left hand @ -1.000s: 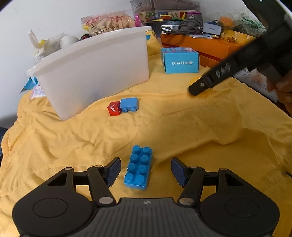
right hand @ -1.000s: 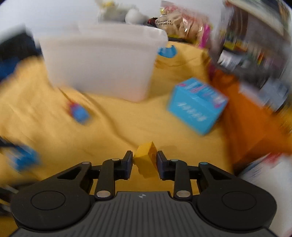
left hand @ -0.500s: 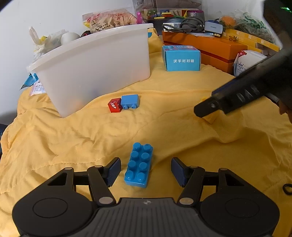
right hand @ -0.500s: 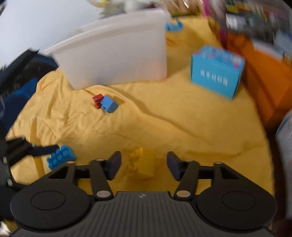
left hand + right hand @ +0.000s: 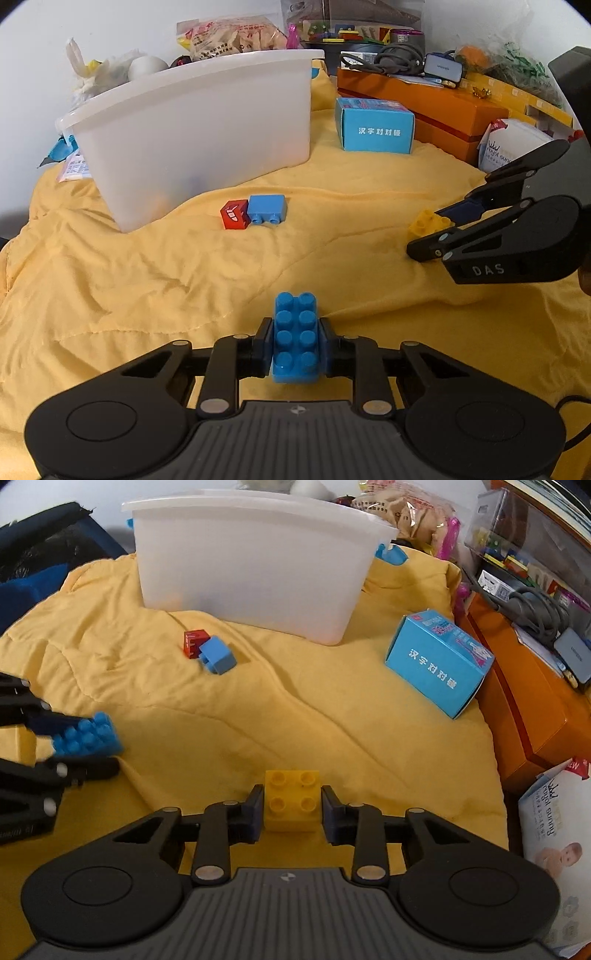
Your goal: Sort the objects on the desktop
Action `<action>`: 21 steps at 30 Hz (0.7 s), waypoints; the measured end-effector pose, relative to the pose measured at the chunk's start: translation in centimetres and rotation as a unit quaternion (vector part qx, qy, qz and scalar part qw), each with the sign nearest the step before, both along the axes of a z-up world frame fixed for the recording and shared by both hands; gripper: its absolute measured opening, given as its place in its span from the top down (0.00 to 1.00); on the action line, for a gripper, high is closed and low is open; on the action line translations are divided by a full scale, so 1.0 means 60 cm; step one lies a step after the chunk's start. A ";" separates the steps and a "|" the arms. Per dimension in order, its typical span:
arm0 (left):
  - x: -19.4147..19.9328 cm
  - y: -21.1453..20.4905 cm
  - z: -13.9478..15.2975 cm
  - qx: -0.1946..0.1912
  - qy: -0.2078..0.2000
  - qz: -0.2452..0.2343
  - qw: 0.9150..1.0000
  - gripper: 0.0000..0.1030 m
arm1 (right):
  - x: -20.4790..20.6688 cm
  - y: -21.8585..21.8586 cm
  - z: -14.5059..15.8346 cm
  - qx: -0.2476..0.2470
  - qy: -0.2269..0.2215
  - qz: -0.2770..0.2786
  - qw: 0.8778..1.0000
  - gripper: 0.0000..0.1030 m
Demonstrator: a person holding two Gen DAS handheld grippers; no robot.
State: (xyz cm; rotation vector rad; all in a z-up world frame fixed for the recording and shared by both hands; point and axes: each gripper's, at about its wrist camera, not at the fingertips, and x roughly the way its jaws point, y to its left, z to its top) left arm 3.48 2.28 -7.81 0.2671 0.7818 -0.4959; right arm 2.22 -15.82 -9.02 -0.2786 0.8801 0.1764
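Two grabs at once: left gripper (image 5: pixel 295 347) closing w/ pads pressed on the long blue eight-stud plastic brick (image 5: pixel 295 338), right gripper (image 5: pixel 291 812) closing round the small yellow four-stud brick (image 5: pixel 291 799), pads just beside its sides, contact unclear; both bricks on the yellow cloth (image 5: pixel 184 266). Advice: finish squeeze square on flat sides, lift straight, clear the white plastic bin (image 5: pixel 207 122) rim before release. Vs half a sec ago: both grippers stood wide apart, bricks loose between them.
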 end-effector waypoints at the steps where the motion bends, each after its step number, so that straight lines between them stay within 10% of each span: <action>1: 0.001 0.002 0.005 -0.005 0.001 -0.001 1.000 0.74 | 0.000 0.000 0.004 0.003 -0.001 0.002 1.000 0.66; 15: 0.176 0.013 0.244 -0.036 -0.184 0.021 0.982 0.74 | 0.140 0.034 0.186 0.007 -0.162 0.032 0.986 0.66; 21: 0.282 0.001 0.239 -0.024 -0.168 0.055 0.984 0.74 | 0.239 0.054 0.199 0.021 -0.164 0.022 0.986 0.66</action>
